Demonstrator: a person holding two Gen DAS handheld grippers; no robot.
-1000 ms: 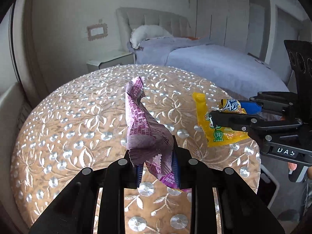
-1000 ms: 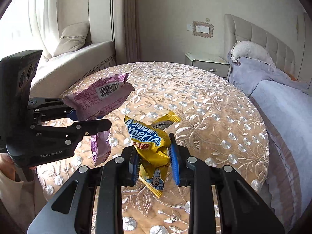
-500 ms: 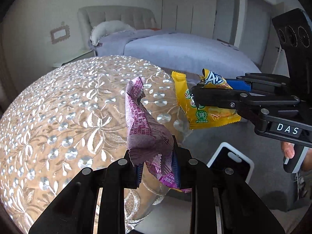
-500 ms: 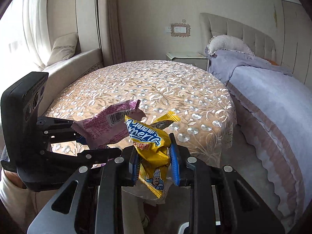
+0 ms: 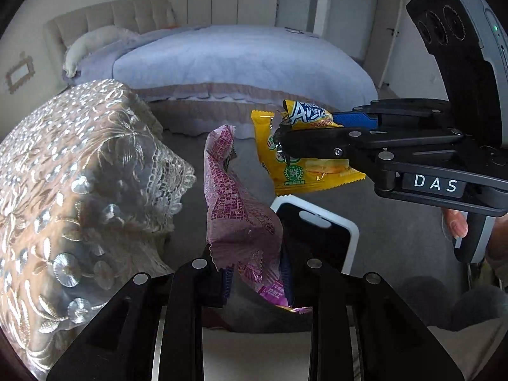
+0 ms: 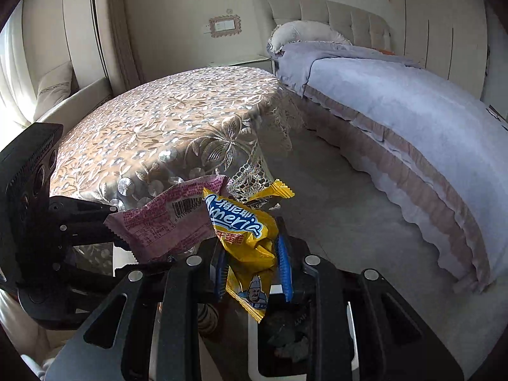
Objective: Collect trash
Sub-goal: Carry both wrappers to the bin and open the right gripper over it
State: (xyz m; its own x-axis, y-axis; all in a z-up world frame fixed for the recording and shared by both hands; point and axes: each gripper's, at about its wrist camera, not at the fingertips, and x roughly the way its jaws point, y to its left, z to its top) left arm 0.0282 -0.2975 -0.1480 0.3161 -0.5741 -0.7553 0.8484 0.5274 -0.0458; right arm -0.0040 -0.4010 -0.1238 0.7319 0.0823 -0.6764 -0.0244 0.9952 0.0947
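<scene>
Beside the round table [image 5: 79, 171] with its embroidered cloth, above the grey floor, both grippers hang close together, each clamped on a piece of trash. The left gripper [image 5: 254, 273] pinches the purple wrapper [image 5: 235, 203] by its lower end, the rest of it standing up crumpled between the fingers; the right gripper [image 6: 252, 263] is closed on the yellow snack wrapper [image 6: 250, 238], whose printed tail hangs down below the blue pads [image 6: 284, 263]. Seen from the left wrist, the white-rimmed bin [image 5: 347, 238] with its dark opening sits on the floor just below and between the two loads. The step in hand looks like the carry to the bin: both wrappers are off the table and none is yet dropped. The next move calls for bringing each wrapper squarely over the dark opening, then letting the jaws part, probably one after the other since the grippers crowd each other. Light, crinkled film may cling to a pad or drift past the rim, so a low release well inside the rim seems wise.
</scene>
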